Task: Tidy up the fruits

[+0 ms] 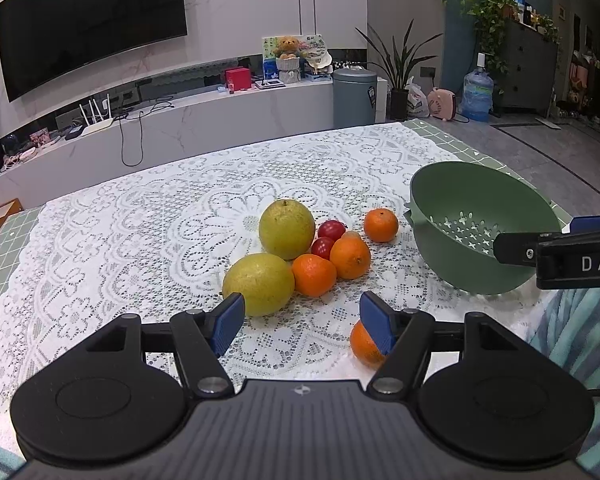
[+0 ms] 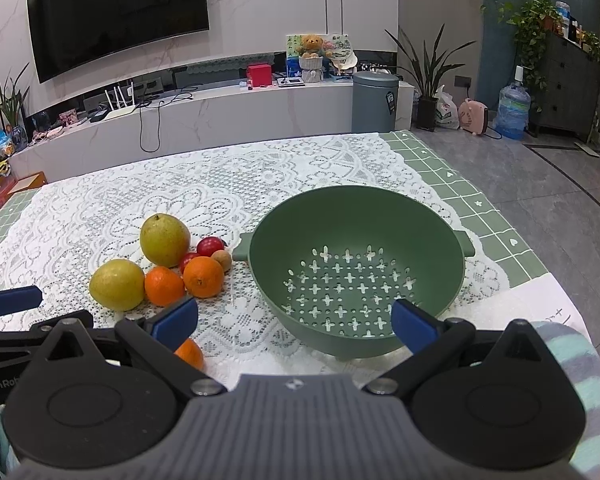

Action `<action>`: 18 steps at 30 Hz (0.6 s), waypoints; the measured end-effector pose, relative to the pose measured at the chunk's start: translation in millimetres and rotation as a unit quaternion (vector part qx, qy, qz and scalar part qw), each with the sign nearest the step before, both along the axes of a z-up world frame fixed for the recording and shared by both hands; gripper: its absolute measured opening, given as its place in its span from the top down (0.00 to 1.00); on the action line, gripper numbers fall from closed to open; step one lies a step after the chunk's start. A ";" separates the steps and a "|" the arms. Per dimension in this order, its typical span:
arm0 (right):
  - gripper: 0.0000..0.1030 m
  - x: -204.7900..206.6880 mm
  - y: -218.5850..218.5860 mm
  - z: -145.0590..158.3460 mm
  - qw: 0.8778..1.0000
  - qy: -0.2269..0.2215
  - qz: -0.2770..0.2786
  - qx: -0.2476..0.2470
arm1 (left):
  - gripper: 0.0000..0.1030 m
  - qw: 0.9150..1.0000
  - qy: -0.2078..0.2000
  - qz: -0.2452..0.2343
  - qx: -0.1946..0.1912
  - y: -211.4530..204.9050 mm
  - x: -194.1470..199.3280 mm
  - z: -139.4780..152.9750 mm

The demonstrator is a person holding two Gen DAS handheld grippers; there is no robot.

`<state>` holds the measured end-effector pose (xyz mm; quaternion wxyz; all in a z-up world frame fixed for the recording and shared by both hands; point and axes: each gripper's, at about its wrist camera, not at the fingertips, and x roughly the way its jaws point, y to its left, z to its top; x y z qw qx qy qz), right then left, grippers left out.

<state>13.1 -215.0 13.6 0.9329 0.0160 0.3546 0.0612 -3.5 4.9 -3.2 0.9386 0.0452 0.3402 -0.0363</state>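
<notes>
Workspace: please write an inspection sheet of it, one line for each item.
Surface: table with white lace cloth over green grid mat.
Job's things: green colander, nothing in it; two pears, four oranges, two red fruits, one small brown fruit, all on the cloth.
Clutter: nothing seen.
Grippers: left gripper and right gripper, jaws open, holding nothing.
Cables: black cables on the TV bench.
Surroundings: TV, bin, plants, water jug.

The left tongs (image 1: 302,320) are matte black, with blue pads (image 1: 228,322) on the fingertips, silver pivot screws and a ribbed grey housing bearing a small emblem. The right tongs (image 2: 294,322) match them, with two round black discs flanking the housing. White lettering marks the black side arms.
</notes>
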 end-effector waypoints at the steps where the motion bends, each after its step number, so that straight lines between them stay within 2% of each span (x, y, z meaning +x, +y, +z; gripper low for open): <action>1: 0.04 0.3 0.1 -0.4 1.000 0.000 0.000 0.000 | 0.24 1.000 0.000 0.000 0.000 0.1 0.3 -0.1; 18: 0.04 1.8 2.0 -2.0 1.000 0.005 0.002 -0.003 | 0.24 1.000 0.003 0.000 -0.003 0.1 -1.7 -0.5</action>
